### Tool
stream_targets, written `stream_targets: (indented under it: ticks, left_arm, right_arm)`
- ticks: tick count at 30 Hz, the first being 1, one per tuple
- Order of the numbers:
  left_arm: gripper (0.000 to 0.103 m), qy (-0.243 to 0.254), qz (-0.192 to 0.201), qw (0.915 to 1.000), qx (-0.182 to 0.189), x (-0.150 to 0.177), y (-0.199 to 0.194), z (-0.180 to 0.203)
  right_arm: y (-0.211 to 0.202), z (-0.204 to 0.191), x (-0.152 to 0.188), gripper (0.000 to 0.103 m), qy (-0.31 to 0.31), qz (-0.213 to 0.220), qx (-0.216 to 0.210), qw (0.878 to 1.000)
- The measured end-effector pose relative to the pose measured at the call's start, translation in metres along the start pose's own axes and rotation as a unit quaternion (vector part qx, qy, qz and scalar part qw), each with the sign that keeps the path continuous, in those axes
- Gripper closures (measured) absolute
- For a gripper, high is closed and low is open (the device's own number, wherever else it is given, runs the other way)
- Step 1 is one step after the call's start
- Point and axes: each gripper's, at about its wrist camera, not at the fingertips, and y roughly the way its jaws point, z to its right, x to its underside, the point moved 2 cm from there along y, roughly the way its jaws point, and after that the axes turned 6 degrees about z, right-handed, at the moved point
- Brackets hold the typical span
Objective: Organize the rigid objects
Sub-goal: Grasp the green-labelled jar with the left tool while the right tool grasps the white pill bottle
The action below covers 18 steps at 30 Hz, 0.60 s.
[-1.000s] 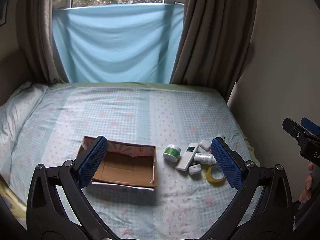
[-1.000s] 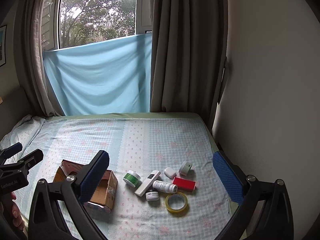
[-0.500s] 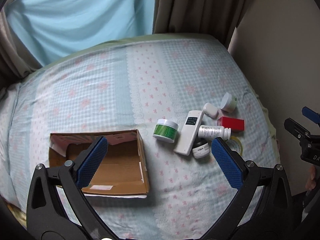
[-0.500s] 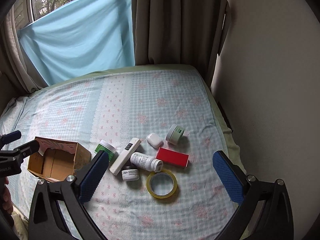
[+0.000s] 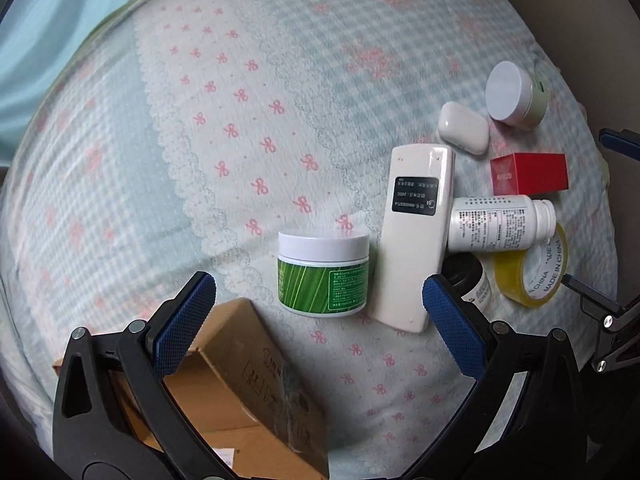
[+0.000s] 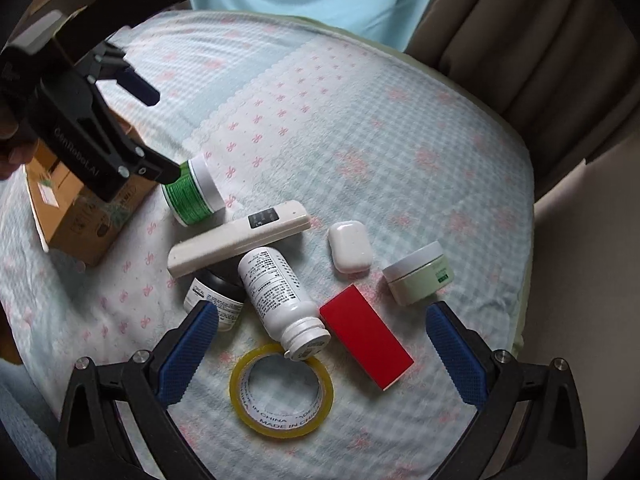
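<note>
A bed [image 5: 248,92] with a pale blue checked cover printed with pink bows fills both views, with a blue cloth and brown curtains behind it in the right wrist view. On the bed, a cardboard box [image 6: 80,216] sits open at the person's left, and as far as its visible part shows, nothing has gone into it; the sorting looks barely begun, with every item still out on the cover.

The items lie in a tight cluster: a green jar [image 5: 323,274] with a white lid just beside the box, a white remote [image 5: 416,236], a white pill bottle [image 6: 280,300], a small dark-lidded jar [image 6: 218,298] partly under the remote, a roll of yellow tape [image 6: 281,394], a red box [image 6: 366,342], a white earbud case [image 6: 349,246] and a pale green jar [image 6: 420,278].

The left claw [image 5: 320,304] is wide open and empty, poised over the green jar. The right claw [image 6: 320,342] is likewise wide open and empty, above the bottle's neck and the red box.

The remote's long axis runs from near the green jar towards the earbud case. The bottle lies on its side, neck pointing at and overlapping the tape roll, base against the remote. The green jar looks the likeliest first pick.
</note>
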Motion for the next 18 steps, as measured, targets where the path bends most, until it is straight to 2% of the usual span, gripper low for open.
stream_targets:
  ticks: [3,8,12,15,17,18]
  left_arm:
    - [0.001,0.017,-0.035,0.9992,0.001,0.0,0.029,0.0]
    - [0.001,0.038,-0.074,0.9965,0.009,0.003,0.061,0.003]
    - [0.003,0.041,-0.096,0.9942,0.028,0.005,0.076,0.004]
    - [0.013,0.043,-0.111,0.992,0.042,0.007,0.084,0.005]
    - [0.031,0.035,-0.123,0.9903,0.056,0.007,0.09,0.004]
    - [0.033,0.029,-0.126,0.9898,0.059,0.007,0.092,0.002]
  right_arm:
    - [0.031,-0.013,0.002,0.0,-0.062,-0.019,-0.021,0.998]
    - [0.07,-0.029,0.006,0.015,-0.156,-0.055,-0.048,0.985]
    - [0.09,-0.032,0.007,0.026,-0.185,-0.075,-0.069,0.977]
    - [0.099,-0.029,0.007,0.03,-0.184,-0.088,-0.087,0.975]
    - [0.102,-0.029,0.007,0.034,-0.181,-0.096,-0.1,0.974]
    - [0.103,-0.029,0.007,0.036,-0.182,-0.1,-0.105,0.973]
